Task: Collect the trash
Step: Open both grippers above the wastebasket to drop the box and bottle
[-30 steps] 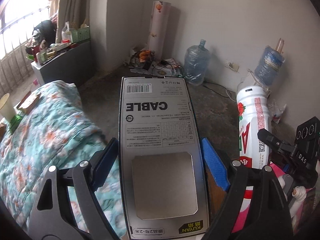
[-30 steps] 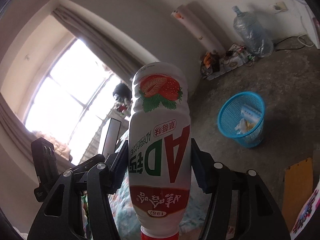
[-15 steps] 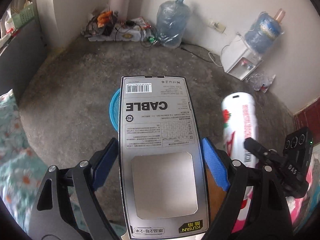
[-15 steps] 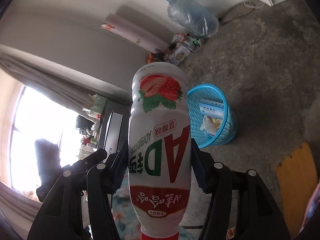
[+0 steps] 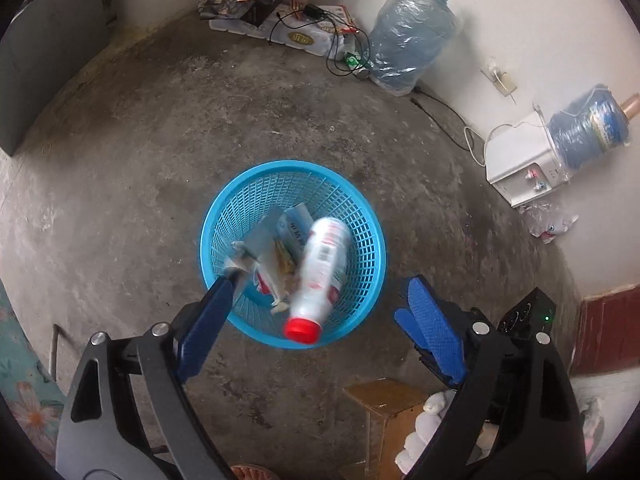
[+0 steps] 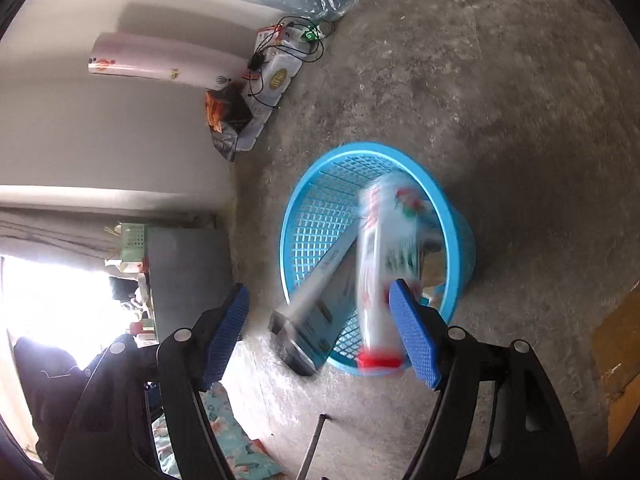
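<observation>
Both claws wide, nothing held: left claw (image 5: 316, 312), right claw (image 6: 320, 332), jaws just opened. Bottle (image 5: 322, 272) & cable box (image 6: 320, 300) dropping into blue basket (image 5: 368, 248); keep claws above rim til both settle.

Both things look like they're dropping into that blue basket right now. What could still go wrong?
1. The box is tilted across the basket rim, one end still outside; it might tip out onto the floor.
2. The bottle has its red cap at the rim, so it may bounce out.
3. The light basket could topple as both land.
</observation>
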`<state>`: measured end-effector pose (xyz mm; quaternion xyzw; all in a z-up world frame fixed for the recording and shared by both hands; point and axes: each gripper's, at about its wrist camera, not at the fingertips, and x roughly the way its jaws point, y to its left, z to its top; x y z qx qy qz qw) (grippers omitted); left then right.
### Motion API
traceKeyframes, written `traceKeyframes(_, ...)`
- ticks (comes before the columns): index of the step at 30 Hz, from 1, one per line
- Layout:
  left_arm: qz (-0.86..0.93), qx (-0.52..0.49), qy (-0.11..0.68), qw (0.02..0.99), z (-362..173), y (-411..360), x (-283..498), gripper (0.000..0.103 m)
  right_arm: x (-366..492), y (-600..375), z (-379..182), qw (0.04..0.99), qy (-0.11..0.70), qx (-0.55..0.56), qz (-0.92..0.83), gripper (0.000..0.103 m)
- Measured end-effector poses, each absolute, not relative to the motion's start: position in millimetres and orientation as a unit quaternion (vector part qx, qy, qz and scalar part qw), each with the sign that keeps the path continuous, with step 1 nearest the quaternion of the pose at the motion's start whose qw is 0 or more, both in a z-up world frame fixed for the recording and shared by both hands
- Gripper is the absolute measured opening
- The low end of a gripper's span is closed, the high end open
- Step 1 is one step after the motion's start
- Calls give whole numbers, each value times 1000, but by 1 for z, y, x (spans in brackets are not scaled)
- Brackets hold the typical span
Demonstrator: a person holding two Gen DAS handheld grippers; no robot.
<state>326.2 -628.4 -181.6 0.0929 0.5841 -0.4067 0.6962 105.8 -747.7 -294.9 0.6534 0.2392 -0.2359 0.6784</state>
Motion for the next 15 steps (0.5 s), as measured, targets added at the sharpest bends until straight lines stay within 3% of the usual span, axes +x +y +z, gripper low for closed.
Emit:
traceKeyframes(6,-444,87,554,699,-150,-603,313,85,71,-717,-284,696,239,635,-235,71)
traceKeyframes(15,-505,48,490,709,-37,-493,273,85,8,-633,-199,757,233,560,-241,71)
